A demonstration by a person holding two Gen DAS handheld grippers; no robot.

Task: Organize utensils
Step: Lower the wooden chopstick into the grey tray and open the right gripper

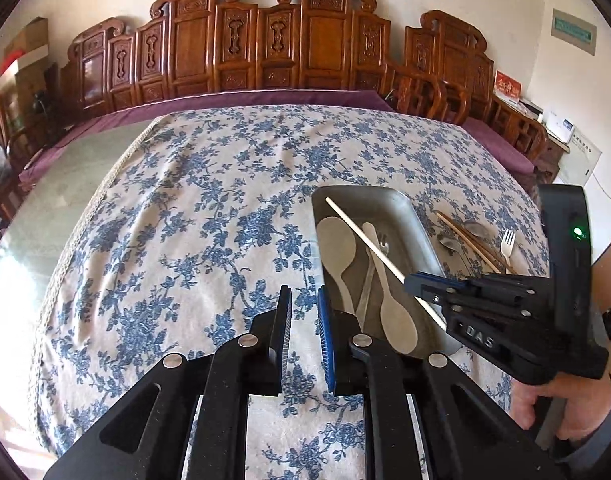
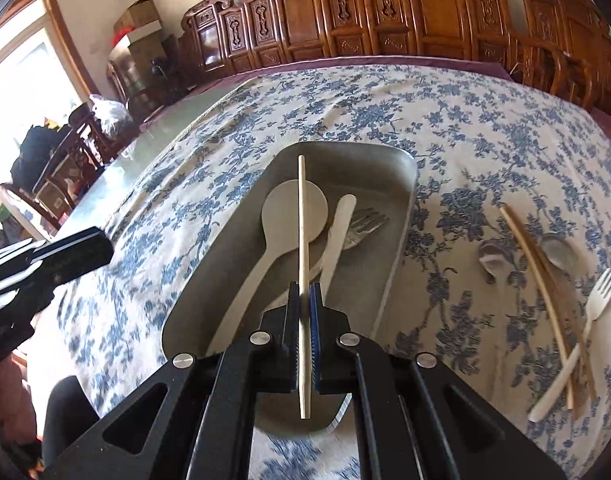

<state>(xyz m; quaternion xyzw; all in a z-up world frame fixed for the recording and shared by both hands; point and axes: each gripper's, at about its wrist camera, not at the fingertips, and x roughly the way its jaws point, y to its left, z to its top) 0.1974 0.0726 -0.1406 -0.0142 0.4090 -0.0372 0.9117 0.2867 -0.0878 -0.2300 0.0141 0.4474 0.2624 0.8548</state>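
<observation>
Carved wooden panels (image 1: 265,40) are lining the far wall, and a blue-flowered tablecloth (image 1: 209,208) is covering the table in front of them. Ahead of the right gripper (image 2: 304,292) a grey metal tray (image 2: 401,168) is lying on the cloth, and the fingers are clamping a pale chopstick (image 2: 302,216) that is pointing straight out over it. Under the stick, inside the tray, two flat wooden spoons are lying side by side: a round-headed one (image 2: 281,216) to the left of the fingers and a slimmer one (image 2: 339,232) just right of them. A metal fork (image 2: 363,224) is sitting beside the slimmer spoon, its handle hidden beneath the wood.

Off to the right of those fingers, outside the tray, loose pieces are waiting on the cloth: two metal spoons (image 2: 493,258), a white fork (image 2: 585,316), and brown chopsticks (image 2: 545,300) crossing them; the blur is making the exact count of sticks hard to call.

The left gripper (image 1: 304,304) is hanging over bare cloth just left of the tray with a narrow gap between its fingers and nothing in it. A hand (image 1: 561,408) is gripping the right tool's handle at the frame edge, partly cut off.
</observation>
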